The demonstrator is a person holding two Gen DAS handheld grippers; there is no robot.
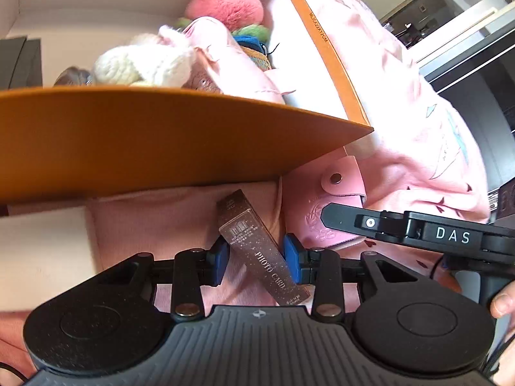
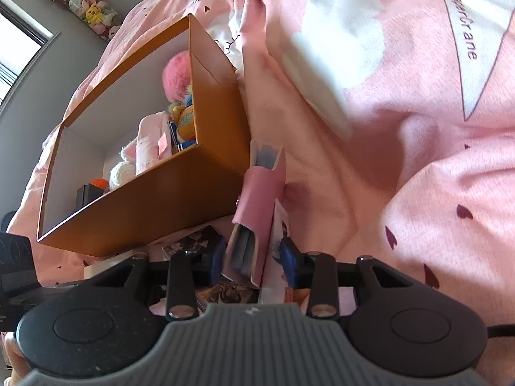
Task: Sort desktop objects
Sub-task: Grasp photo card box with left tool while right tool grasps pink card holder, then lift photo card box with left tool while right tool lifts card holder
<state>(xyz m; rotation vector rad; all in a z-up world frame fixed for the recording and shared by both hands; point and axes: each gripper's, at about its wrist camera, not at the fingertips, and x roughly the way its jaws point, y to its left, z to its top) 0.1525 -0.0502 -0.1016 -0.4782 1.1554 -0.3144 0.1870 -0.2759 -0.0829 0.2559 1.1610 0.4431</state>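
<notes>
My left gripper [image 1: 256, 257] is shut on a brown glittery box [image 1: 257, 247] marked PHOTO CARD, which sits slantwise between the blue pads [image 1: 291, 257] over pink bedding. Just ahead stands the orange cardboard box [image 1: 161, 135], with plush toys [image 1: 222, 3] and a pink pouch inside. To the right lies a pink snap-button card wallet [image 1: 322, 199], and a finger of my right gripper [image 1: 341, 218] reaches over it. In the right wrist view my right gripper [image 2: 252, 255] is shut on that pink wallet [image 2: 257, 199], held end-on beside the orange box [image 2: 145, 199].
Rumpled pink bedding [image 2: 386, 128] with a white print surrounds everything. Loose picture cards [image 2: 225, 289] lie under the right gripper. A black box [image 2: 13, 257] sits at the left edge, and a tube of small plush toys [image 2: 80, 6] hangs on the far wall. A person's thumb [image 1: 502, 302] shows at right.
</notes>
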